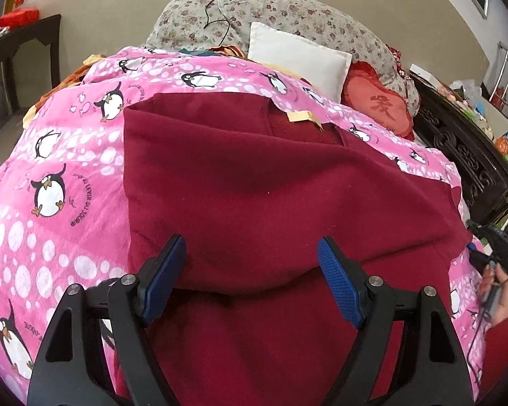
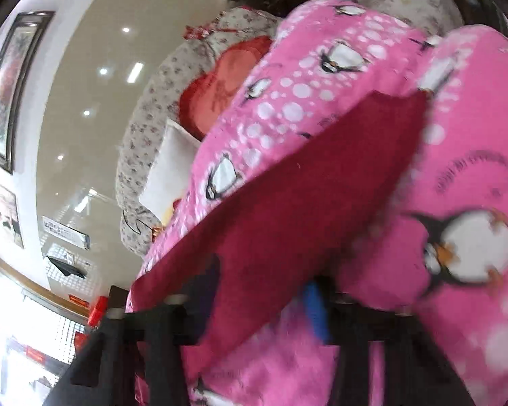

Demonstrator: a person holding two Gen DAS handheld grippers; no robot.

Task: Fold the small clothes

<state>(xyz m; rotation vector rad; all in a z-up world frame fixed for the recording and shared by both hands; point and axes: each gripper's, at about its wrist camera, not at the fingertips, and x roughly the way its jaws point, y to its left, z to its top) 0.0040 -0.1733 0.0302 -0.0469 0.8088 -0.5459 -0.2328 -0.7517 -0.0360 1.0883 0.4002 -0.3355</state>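
A dark red garment (image 1: 254,196) lies spread on a pink penguin-print blanket (image 1: 57,176), with a tan label (image 1: 303,116) near its far edge. My left gripper (image 1: 252,257) is open just above the garment's near part, blue pads wide apart, holding nothing. In the right wrist view, which is tilted and blurred, the red garment (image 2: 288,196) runs between my right gripper's fingers (image 2: 264,297); a blue pad (image 2: 316,311) shows on one side. I cannot tell whether the fingers press the cloth. The right gripper also shows at the right edge of the left wrist view (image 1: 491,253).
A white pillow (image 1: 298,55), a floral quilt (image 1: 288,10) and a red heart cushion (image 1: 379,105) lie at the bed's far end. A dark carved headboard (image 1: 464,155) runs along the right. A dark side table (image 1: 13,47) stands at the left.
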